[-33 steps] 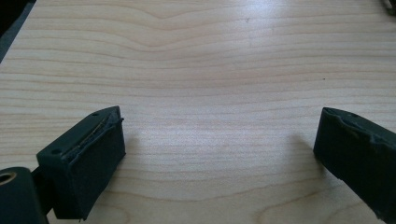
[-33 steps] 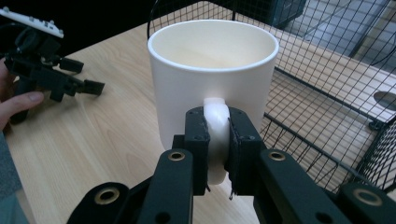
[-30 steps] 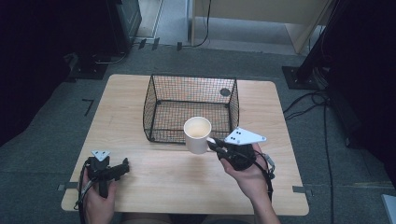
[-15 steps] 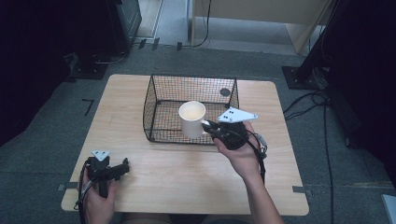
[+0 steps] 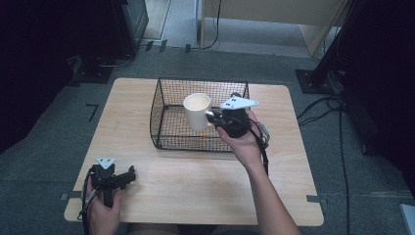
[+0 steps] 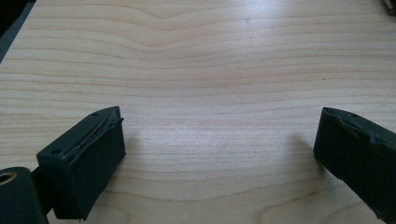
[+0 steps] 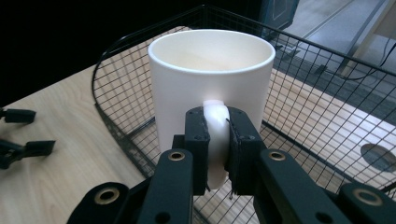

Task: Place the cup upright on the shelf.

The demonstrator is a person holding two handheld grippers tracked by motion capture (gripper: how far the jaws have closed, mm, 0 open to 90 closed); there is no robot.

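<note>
Since a second ago the white mug (image 5: 197,110) has been carried by the right gripper (image 5: 211,116) from the bare table in front of the wire basket (image 5: 161,105) up and over its near rim — it is now held above the basket's interior, upright. The left gripper (image 5: 131,174) has stayed resting at the near left corner of the wooden table (image 5: 195,171).

From the high view, the mug is seen just ahead of the right gripper's jaws, to that gripper's left side, with its long axis vertical and its mouth facing up. The right hand (image 5: 242,142) is clearly the nearer one; the left gripper lies well apart from both mug and basket. A small dark round thing is partly hidden behind the right gripper at the basket's far side, and it cannot be identified.

In the left gripper view, the jaws are seen spread wide apart with nothing between them, only wood grain beneath.

In the right gripper view, the jaws are clamped on the mug's handle (image 7: 215,140), one on each side, with the mug body directly ahead and the basket mesh below and around it. The coming move is judged to be a straight lowering — the basket floor lies beneath the mug.

No brand, label or writing can be read on the mug, basket or grippers.
</note>
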